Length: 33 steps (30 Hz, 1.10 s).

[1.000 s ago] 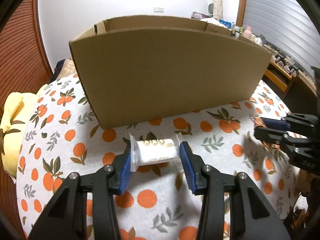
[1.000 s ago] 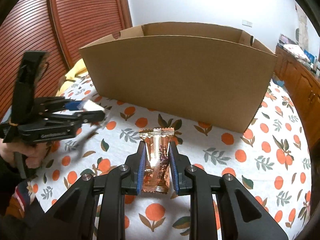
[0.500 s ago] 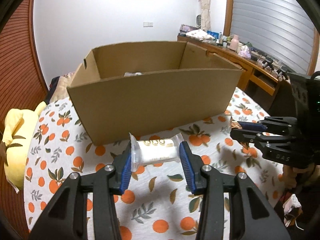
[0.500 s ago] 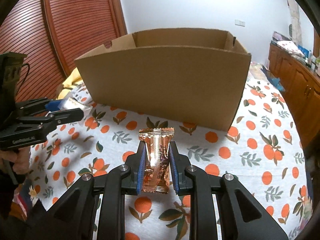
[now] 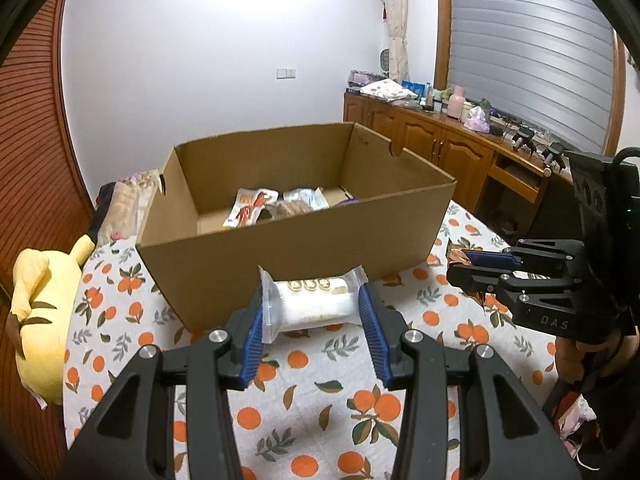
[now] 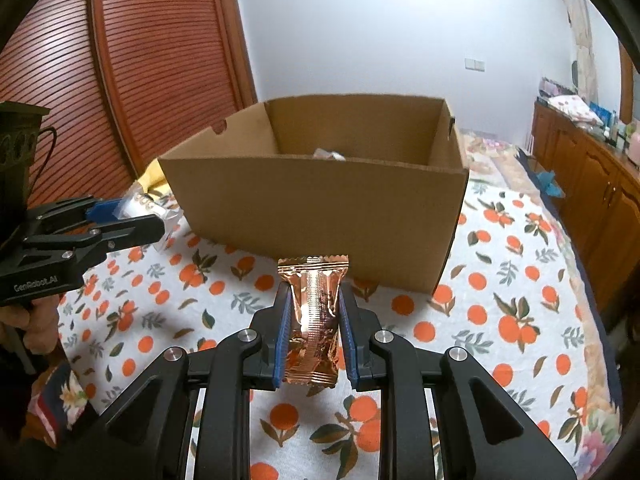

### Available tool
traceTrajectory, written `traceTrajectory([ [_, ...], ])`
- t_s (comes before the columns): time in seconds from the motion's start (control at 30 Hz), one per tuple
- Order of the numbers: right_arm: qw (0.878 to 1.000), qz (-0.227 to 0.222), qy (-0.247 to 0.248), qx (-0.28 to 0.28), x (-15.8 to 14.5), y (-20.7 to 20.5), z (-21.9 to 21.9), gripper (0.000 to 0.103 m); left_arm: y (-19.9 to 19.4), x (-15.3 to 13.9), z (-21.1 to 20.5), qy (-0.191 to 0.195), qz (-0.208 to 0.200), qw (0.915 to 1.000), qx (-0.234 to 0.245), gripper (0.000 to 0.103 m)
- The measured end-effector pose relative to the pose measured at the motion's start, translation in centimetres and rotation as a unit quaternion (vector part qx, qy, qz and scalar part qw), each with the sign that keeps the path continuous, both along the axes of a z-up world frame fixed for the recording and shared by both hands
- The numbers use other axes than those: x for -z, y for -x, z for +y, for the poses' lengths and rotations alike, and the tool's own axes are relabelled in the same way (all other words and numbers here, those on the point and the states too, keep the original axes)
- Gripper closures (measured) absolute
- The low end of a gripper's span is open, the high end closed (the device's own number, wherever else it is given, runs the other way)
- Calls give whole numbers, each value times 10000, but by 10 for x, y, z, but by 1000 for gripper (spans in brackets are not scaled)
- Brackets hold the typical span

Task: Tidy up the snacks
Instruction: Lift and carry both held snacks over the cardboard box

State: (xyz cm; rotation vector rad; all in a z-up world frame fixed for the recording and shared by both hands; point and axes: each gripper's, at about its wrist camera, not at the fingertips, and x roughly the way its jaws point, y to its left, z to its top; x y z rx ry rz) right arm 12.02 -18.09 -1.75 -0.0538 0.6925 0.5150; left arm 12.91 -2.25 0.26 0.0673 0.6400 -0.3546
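Note:
My left gripper (image 5: 311, 307) is shut on a white wrapped snack (image 5: 311, 304), held crosswise in the air in front of the open cardboard box (image 5: 296, 244). Several snack packets (image 5: 276, 208) lie on the box floor. My right gripper (image 6: 313, 320) is shut on a copper foil snack packet (image 6: 313, 316), upright between the blue pads, above the table before the box (image 6: 320, 216). In the left wrist view the right gripper (image 5: 460, 266) shows at the right; in the right wrist view the left gripper (image 6: 140, 216) shows at the left with its white snack.
The table (image 6: 520, 320) wears a white cloth printed with oranges. A yellow plush toy (image 5: 36, 312) lies at its left edge. Wooden cabinets (image 5: 452, 152) with clutter on top line the right wall. A ribbed wooden door (image 6: 152, 60) stands behind the box.
Both grippers have risen with their snacks. The left view now looks over the box's near wall onto the packets inside; the right view now shows the box's inside.

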Motion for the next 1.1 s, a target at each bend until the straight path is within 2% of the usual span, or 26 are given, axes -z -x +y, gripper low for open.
traceTrajectory([
  [0.73, 9982, -582, 42, -140, -52, -8, 13, 82, -23, -36, -5, -165, -365, 9992, 41, 60],
  [1.1, 9968, -743, 39, -286, -67, -33, 26, 82, -60, -33, 4, -208, -313, 9993, -57, 60],
])
